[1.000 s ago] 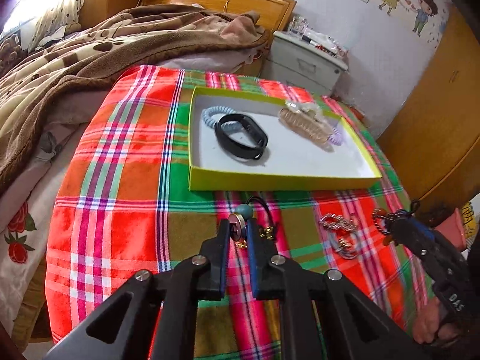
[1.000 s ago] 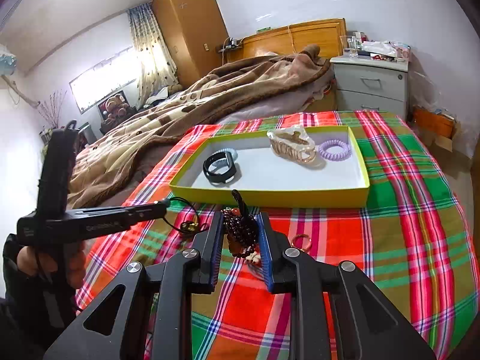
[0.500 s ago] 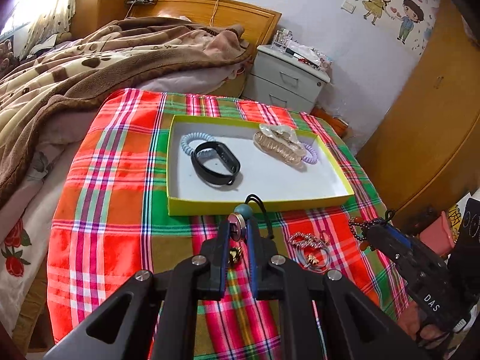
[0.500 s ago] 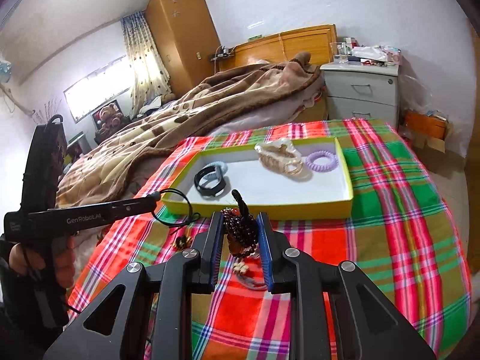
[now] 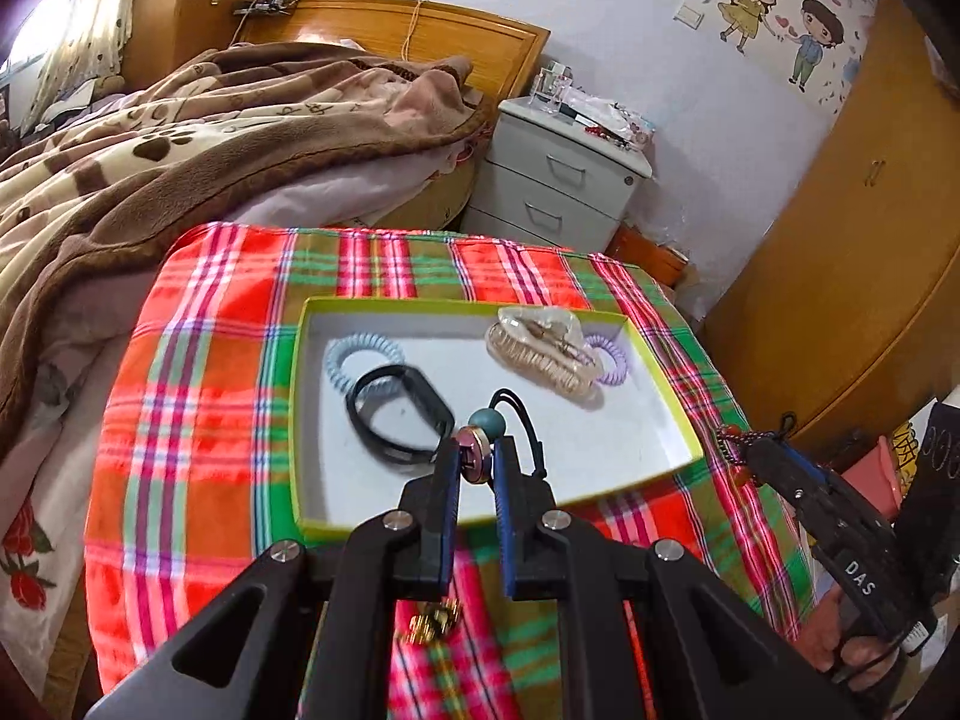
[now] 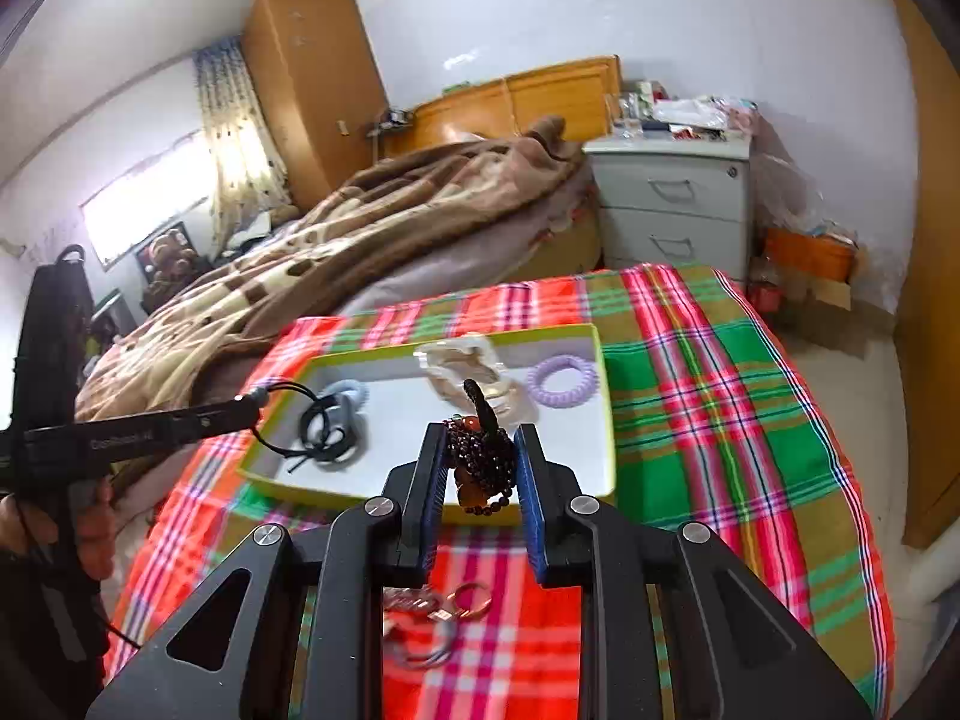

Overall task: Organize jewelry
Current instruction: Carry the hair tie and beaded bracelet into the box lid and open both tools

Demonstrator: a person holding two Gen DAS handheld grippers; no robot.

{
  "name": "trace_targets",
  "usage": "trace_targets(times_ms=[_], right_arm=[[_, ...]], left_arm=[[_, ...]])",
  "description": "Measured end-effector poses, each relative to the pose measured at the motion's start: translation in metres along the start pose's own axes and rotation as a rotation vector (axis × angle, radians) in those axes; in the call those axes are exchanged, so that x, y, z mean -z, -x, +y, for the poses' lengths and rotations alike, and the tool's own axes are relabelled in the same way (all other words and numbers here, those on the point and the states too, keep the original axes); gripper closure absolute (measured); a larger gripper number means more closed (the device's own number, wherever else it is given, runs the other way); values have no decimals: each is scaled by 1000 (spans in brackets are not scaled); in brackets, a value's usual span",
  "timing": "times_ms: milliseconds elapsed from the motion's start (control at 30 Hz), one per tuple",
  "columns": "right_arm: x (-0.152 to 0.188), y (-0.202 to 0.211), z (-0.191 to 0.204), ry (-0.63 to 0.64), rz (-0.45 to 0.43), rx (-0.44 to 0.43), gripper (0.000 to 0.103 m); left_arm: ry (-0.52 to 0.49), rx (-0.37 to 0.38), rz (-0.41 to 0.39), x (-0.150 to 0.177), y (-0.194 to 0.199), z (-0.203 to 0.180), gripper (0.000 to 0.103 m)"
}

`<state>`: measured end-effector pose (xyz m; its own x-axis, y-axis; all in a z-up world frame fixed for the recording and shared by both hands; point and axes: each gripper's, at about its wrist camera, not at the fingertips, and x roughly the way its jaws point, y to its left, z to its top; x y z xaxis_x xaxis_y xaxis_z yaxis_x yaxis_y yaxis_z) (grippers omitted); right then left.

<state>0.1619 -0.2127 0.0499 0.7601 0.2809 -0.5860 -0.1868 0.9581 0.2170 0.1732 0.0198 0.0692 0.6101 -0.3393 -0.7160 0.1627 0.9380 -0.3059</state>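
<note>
A yellow-rimmed white tray [image 5: 666,396] [image 6: 606,420] sits on the plaid cloth. It holds a blue coil tie [image 5: 363,357], a black band [image 5: 399,414], a clear hair claw [image 5: 543,348] [image 6: 474,375] and a purple coil tie [image 5: 609,360] [image 6: 564,381]. My left gripper [image 5: 477,459] is shut on a cord pendant with a teal bead [image 5: 483,420], held above the tray's near edge. My right gripper [image 6: 480,450] is shut on a dark bead bracelet [image 6: 480,456], above the tray's near rim; it also shows in the left wrist view [image 5: 735,441].
Silver rings [image 6: 432,612] and a small gold piece [image 5: 435,621] lie on the plaid cloth [image 5: 180,420] in front of the tray. A bed with a brown blanket [image 5: 180,138] is at the left. A white nightstand [image 5: 558,180] stands behind.
Both grippers have risen and moved forward with their pieces, from over the cloth to above the tray's near edge. The tray's contents have not moved.
</note>
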Motion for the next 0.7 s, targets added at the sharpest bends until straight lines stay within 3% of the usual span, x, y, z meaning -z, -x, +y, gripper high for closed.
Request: trace_targets(times_ms=[300, 700], right_arm=[[-9, -37, -19, -20, 54, 32, 80], [-10, -75, -31, -12, 129, 56, 80]], left_arm=[[4, 10, 54, -22, -44, -5, 91], [-8, -51, 117, -34, -93, -2, 91]])
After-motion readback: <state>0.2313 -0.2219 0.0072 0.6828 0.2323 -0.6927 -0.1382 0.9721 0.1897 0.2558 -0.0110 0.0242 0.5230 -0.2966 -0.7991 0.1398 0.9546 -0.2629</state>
